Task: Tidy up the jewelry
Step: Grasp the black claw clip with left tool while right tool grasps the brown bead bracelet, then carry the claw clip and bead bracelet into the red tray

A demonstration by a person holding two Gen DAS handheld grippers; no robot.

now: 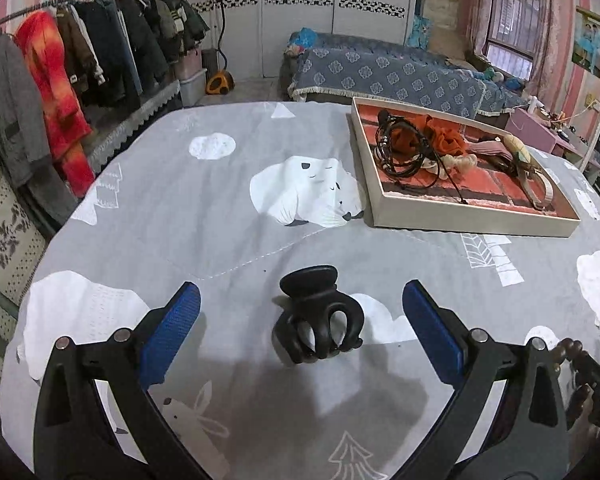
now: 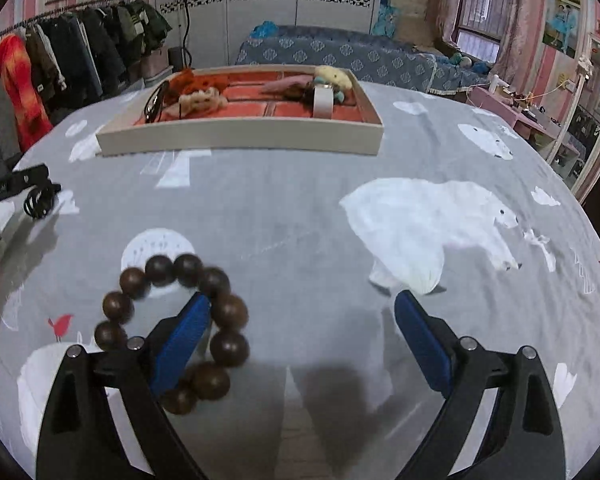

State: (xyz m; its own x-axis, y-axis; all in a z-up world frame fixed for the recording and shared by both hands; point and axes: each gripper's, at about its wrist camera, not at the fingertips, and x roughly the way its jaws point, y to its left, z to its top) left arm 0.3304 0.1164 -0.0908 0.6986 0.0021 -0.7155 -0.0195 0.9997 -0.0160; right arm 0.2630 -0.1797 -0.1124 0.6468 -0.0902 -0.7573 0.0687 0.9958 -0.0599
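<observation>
A black claw hair clip (image 1: 320,314) lies on the grey bear-print cloth between the wide-open fingers of my left gripper (image 1: 300,312); neither pad touches it. It also shows far left in the right wrist view (image 2: 40,200). A brown wooden bead bracelet (image 2: 176,332) lies on the cloth, looped around the left finger (image 2: 182,340) of my open right gripper (image 2: 300,328). A cream tray (image 1: 460,222) with a red lining holds black cords (image 1: 404,148), an orange scrunchie (image 1: 440,136), a white band (image 2: 324,100) and other pieces; it also shows in the right wrist view (image 2: 240,136).
The grey cloth (image 1: 220,200) covers a round table. A rack of coats (image 1: 60,80) stands to the left, a bed with a blue cover (image 1: 380,72) behind the table, and a pink desk (image 1: 540,128) at the right.
</observation>
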